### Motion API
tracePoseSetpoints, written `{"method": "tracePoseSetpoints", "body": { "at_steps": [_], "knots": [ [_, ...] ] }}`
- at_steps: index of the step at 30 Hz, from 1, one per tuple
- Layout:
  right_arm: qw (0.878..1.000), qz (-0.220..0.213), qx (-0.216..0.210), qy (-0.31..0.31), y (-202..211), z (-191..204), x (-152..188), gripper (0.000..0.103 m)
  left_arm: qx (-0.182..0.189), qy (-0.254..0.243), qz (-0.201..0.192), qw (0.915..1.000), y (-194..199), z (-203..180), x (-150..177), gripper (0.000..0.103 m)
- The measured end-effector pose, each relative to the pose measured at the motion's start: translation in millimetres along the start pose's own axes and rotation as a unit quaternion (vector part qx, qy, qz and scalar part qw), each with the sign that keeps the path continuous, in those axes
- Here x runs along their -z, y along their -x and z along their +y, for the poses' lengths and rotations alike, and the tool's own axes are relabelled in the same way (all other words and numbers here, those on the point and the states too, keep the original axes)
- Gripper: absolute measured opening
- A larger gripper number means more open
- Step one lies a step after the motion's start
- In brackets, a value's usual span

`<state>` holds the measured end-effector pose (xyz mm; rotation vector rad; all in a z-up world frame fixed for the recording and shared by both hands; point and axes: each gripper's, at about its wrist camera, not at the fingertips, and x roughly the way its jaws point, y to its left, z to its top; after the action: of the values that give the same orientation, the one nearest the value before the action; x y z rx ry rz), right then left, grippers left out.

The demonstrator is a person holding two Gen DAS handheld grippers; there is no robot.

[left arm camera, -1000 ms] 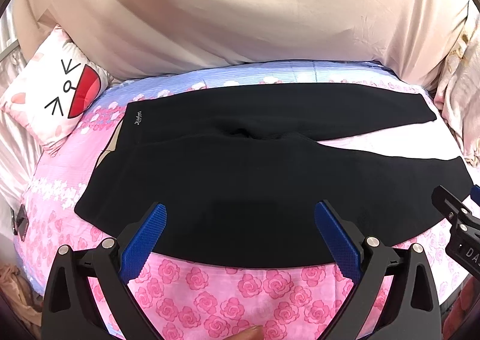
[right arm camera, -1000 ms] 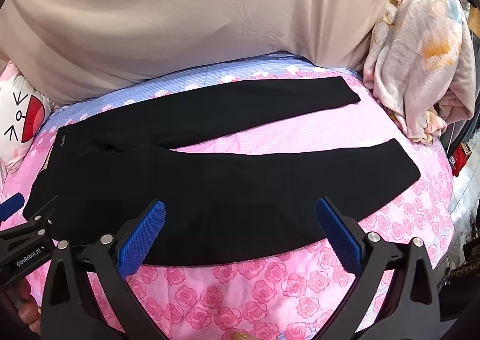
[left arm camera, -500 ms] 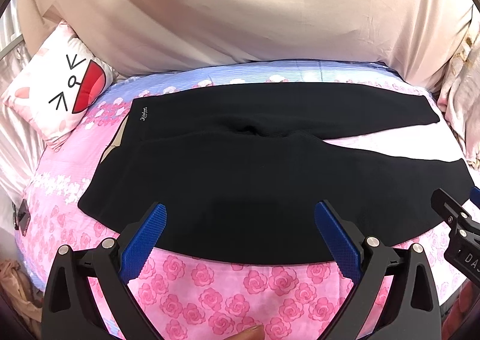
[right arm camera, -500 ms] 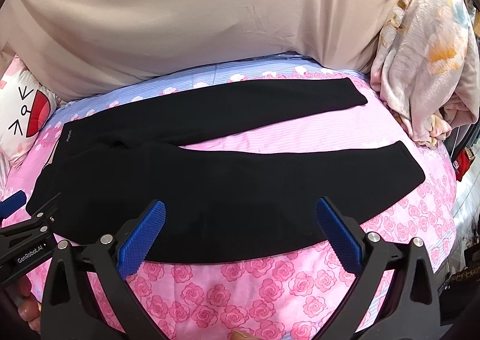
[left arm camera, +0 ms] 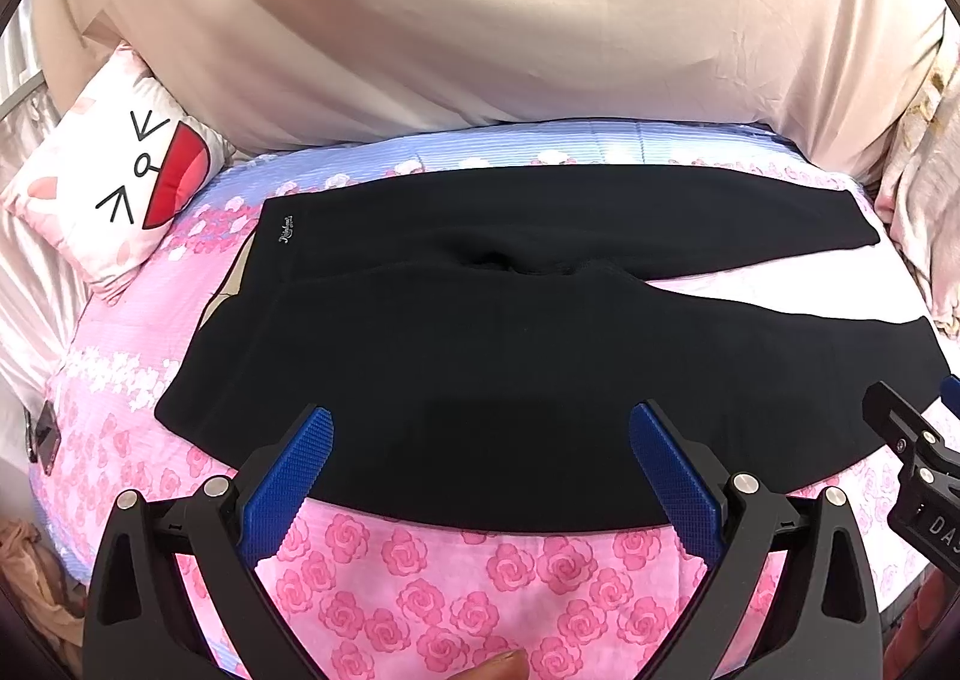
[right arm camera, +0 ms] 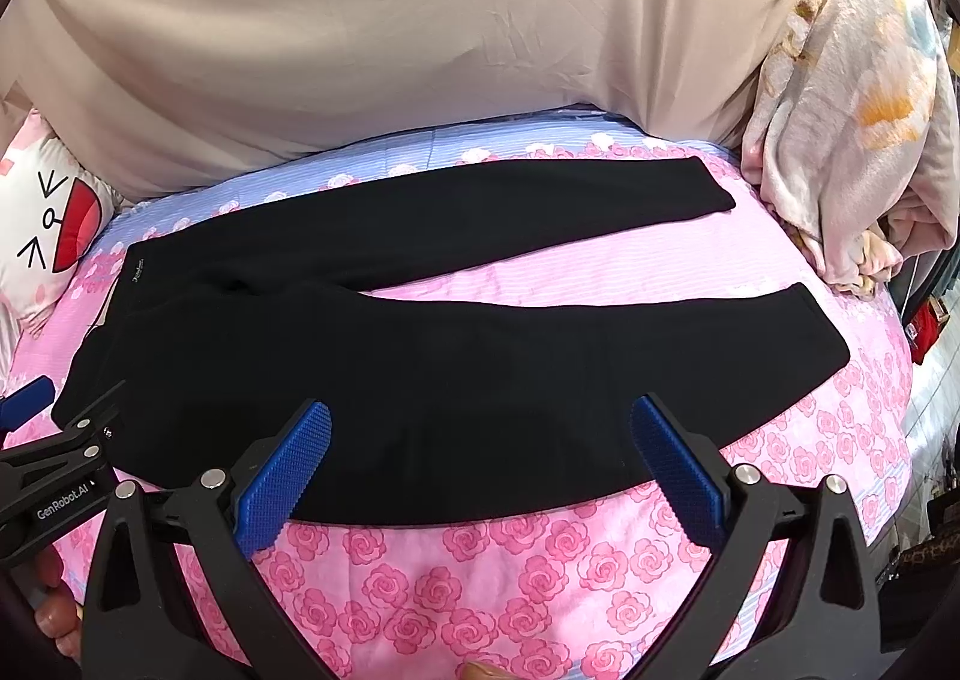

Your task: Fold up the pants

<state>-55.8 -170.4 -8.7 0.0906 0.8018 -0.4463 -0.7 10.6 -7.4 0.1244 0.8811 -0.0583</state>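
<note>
The black pants point(left arm camera: 480, 356) lie flat and unfolded across the bed point(left arm camera: 420, 590), waistband toward the cat-face pillow point(left arm camera: 114, 182) on the left and both legs running off to the right. The legs are spread in a narrow V, with a wedge of pink sheet showing between them; the far leg point(right arm camera: 480, 212) ends near the crumpled blanket point(right arm camera: 840, 140), the near leg point(right arm camera: 540, 380) ends closer to the bed's front edge.

No fold has been made, so this looks like the opening step: lining up for the first grab. The left hand-held gripper point(left arm camera: 480, 452) hovers above the near edge of the seat and thigh, its blue pads spread wide and holding nothing. The right hand-held gripper point(right arm camera: 480, 446) hovers over the near leg's front edge, likewise spread and empty.

The next move probably calls for both to drop to that near edge, pinch the cloth, and carry the near leg over onto the far one.
</note>
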Motion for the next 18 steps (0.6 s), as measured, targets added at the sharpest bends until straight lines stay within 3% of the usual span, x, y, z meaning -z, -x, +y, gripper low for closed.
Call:
{"method": "tracePoseSetpoints", "body": {
  "at_steps": [18],
  "knots": [
    [1.0, 0.007, -0.004, 0.0, -7.0, 4.2, -2.5, 0.098, -0.002, 0.0, 0.004, 1.0, -3.4, 1.5, -1.1, 0.098]
  ]
}}
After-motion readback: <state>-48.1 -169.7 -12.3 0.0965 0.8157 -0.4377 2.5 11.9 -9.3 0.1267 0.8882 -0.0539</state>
